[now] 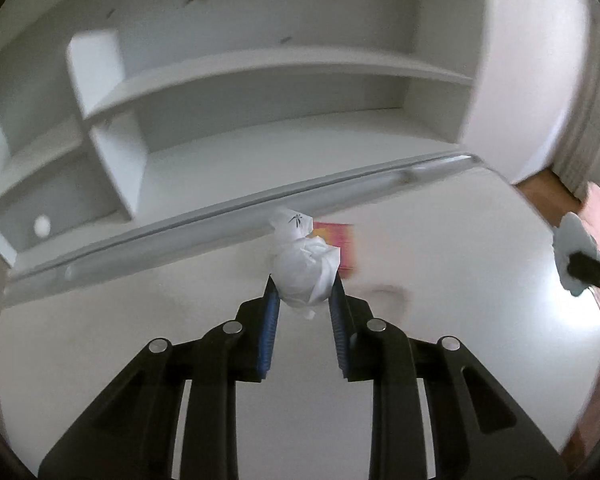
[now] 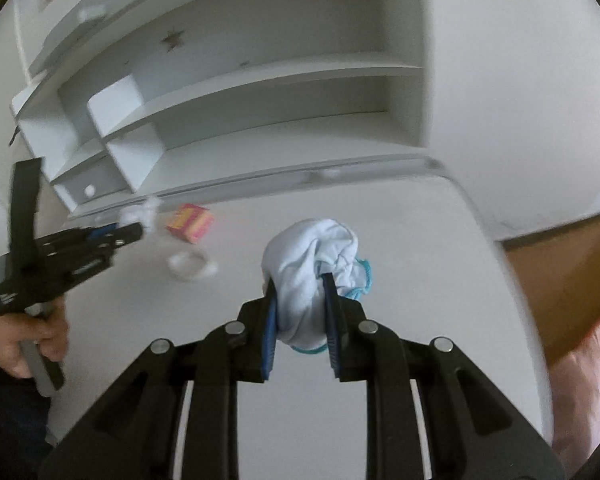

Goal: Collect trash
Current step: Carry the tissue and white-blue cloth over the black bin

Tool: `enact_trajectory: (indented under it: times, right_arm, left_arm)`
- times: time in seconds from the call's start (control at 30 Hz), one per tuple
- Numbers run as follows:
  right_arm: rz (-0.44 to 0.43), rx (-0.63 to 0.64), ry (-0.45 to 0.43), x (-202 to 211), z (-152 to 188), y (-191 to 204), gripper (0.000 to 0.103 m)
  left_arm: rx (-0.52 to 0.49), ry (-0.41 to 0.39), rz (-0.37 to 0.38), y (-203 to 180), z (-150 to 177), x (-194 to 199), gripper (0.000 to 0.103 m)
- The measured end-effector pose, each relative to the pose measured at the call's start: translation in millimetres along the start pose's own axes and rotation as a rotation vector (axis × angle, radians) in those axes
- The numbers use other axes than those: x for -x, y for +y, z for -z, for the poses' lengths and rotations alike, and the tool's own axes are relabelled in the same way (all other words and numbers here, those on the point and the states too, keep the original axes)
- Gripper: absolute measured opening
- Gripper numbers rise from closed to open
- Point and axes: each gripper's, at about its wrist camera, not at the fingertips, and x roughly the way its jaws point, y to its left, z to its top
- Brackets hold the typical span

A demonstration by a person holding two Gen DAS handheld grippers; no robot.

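Observation:
My left gripper (image 1: 303,285) is shut on a crumpled white paper wad (image 1: 304,264) and holds it above the white desk (image 1: 440,280). It also shows in the right wrist view (image 2: 134,232), with the wad (image 2: 142,212) at its tip. My right gripper (image 2: 298,280) is shut on a bunched light-blue cloth with teal trim (image 2: 312,264), held above the desk. The cloth also shows at the right edge of the left wrist view (image 1: 572,240). A pink and yellow small box (image 2: 190,224) lies on the desk; it also shows behind the wad in the left wrist view (image 1: 342,244).
A white ring-shaped scrap (image 2: 190,266) lies on the desk near the box. A white shelf unit (image 1: 260,80) stands along the desk's far edge. A wooden floor (image 2: 560,272) and pink fabric (image 2: 588,360) lie past the desk's right edge.

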Motion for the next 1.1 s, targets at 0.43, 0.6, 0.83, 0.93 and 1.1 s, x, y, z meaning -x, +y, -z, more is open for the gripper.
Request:
enact_trajectory:
  times: [0.43, 0.6, 0.83, 0.93, 1.1]
  right_arm:
    - [0.262, -0.362, -0.044, 119.5, 125.4, -184.1, 0.021]
    - [0.347, -0.493, -0.037, 153.2, 187.0, -242.2, 0.021]
    - [0.370, -0.659, 0.065, 136.3, 279.7, -292.8, 0.021]
    - [0.376, -0.710, 0.123, 114.3, 317.9, -306.0, 0.021]
    - [0.371, -0.774, 0.209, 77.0, 366.8, -325.6, 0.021]
  left_arm:
    - [-0.339, -0.048, 0.402, -253.4, 45.8, 63.8, 0.024]
    - [-0.468, -0.018, 0.564, -347.8, 80.1, 76.1, 0.024]
    - [-0.609, 0.071, 0.659, -431.6, 134.6, 60.2, 0.024]
    - [-0.655, 0.118, 0.655, -458.1, 159.2, 35.4, 0.024]
    - [-0.717, 0.160, 0.625, -493.6, 198.5, -18.7, 0.024]
